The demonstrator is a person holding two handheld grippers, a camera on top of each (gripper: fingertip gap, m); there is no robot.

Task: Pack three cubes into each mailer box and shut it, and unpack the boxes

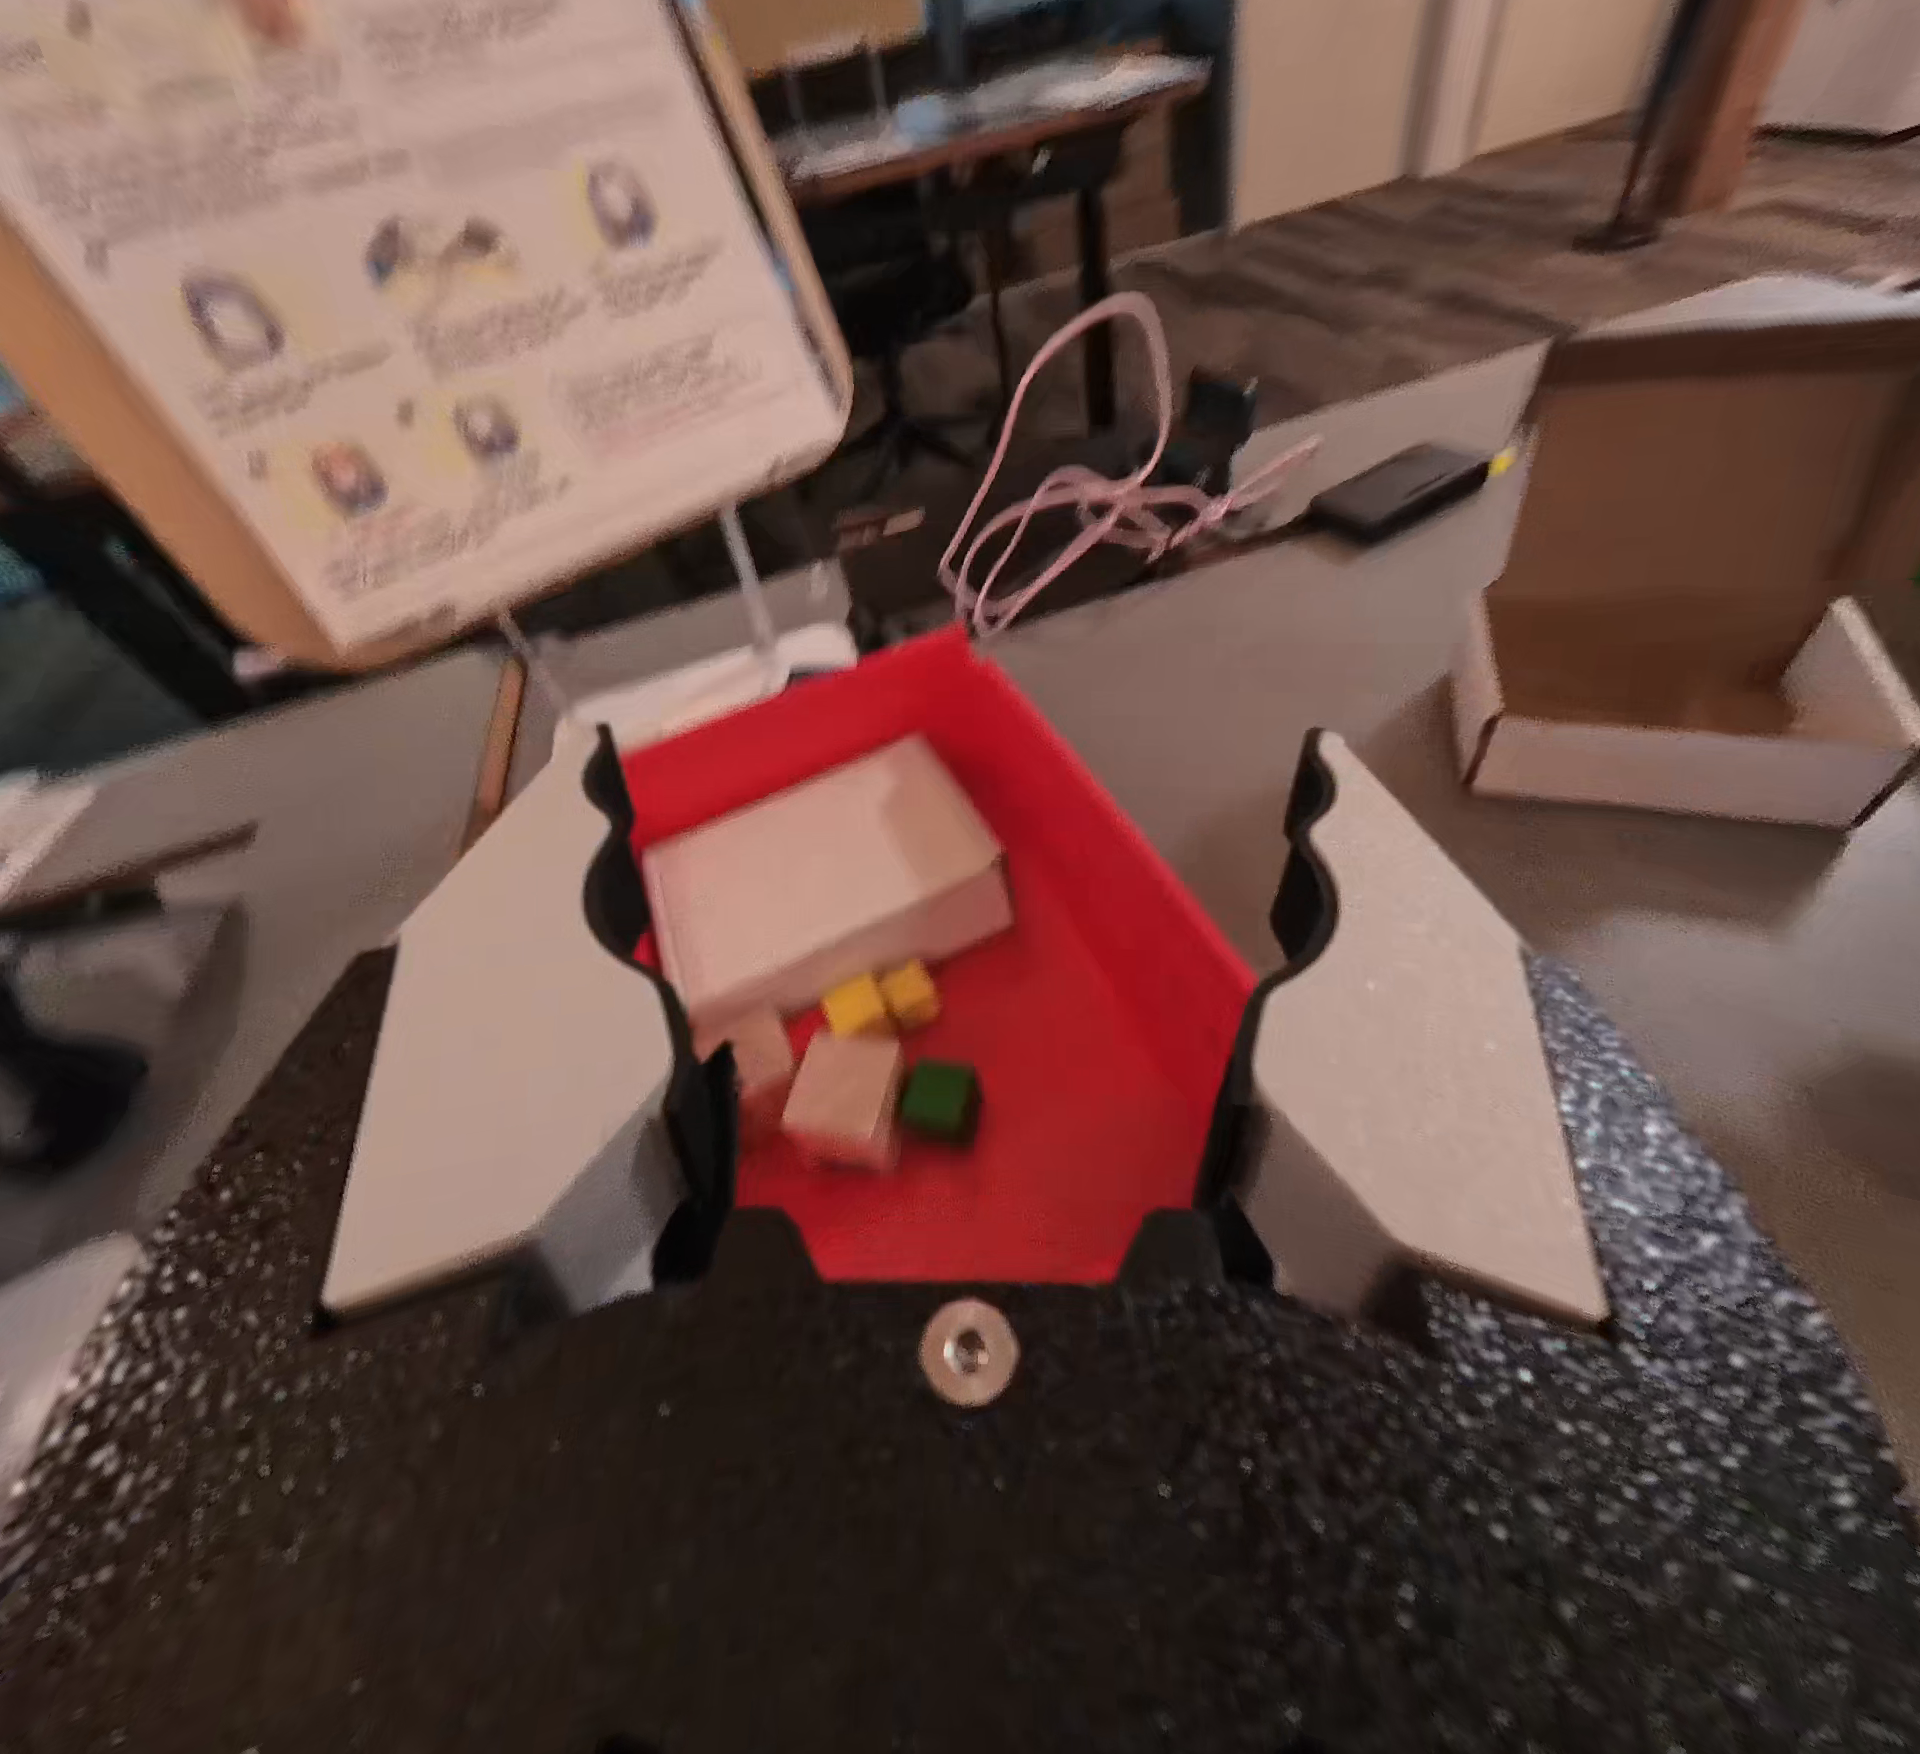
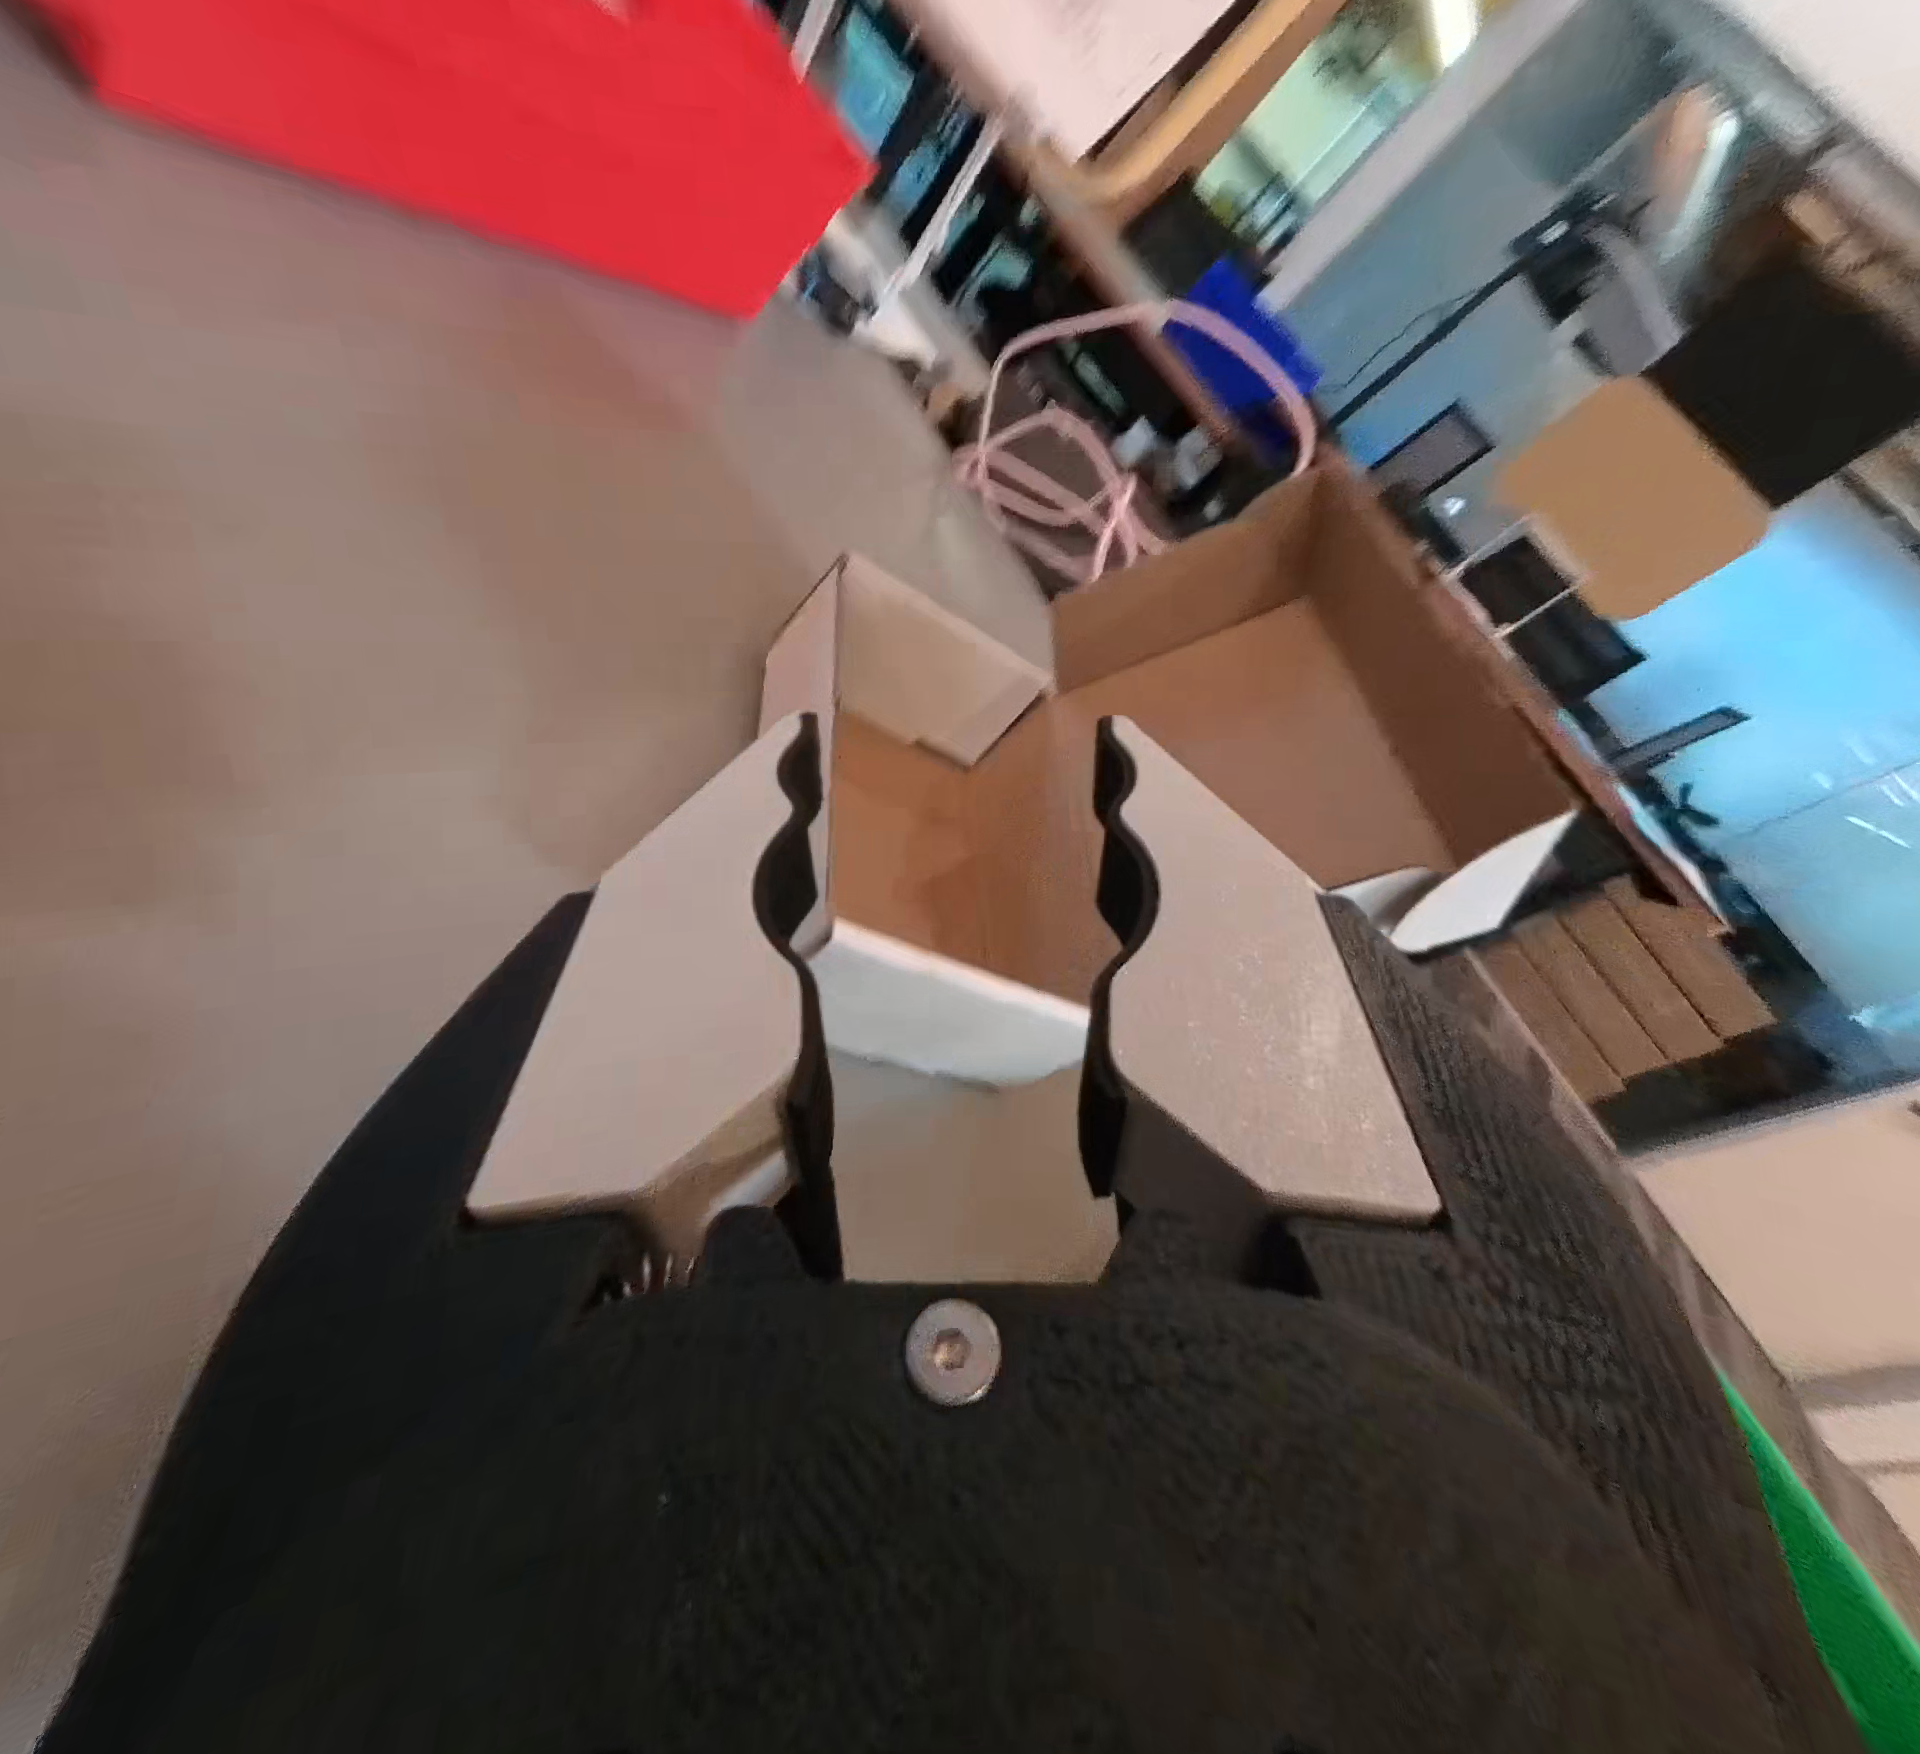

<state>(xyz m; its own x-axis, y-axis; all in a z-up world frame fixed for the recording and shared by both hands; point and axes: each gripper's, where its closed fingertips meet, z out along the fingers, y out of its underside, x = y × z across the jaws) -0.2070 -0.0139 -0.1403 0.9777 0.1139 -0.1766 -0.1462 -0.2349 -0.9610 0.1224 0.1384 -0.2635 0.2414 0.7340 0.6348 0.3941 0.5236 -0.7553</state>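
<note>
- Red open-topped plastic bin (image 1: 1101, 831) sits on the grey table (image 1: 1351, 873), directly under the left hand-held gripper (image 1: 951, 774), whose two fingers stand wide apart with nothing between them.
- Inside the bin a closed white cardboard mailer box (image 1: 821, 883) lies flat against the far left part of the floor.
- Just in front of that box lie two small yellow cubes (image 1: 881, 1003), touching each other, and nearer the camera a small dark green cube (image 1: 940, 1102).
- Beside the green cube, touching or almost touching it, rests a pale beige block (image 1: 844, 1096); a second pale block (image 1: 764, 1060) is partly hidden behind the left finger.
- To the right of the bin, well apart from it, an open white mailer box with brown inside (image 1: 1662, 728) stands on the table with its lid raised upright.
- The right hand-held gripper (image 2: 961, 733) points at that same open mailer box (image 2: 935, 863), tips just at its near wall; its fingers are parted with a clear gap and hold nothing.
- In the right wrist view, which is tilted and blurred, the red bin (image 2: 416, 73) shows at upper left, well apart from the open box.
- A loop of pale pink cable (image 1: 1070, 468) lies beyond the far edge of the table.
- A white printed poster board (image 1: 364, 198) stands behind the bin, too blurred to make out.
</note>
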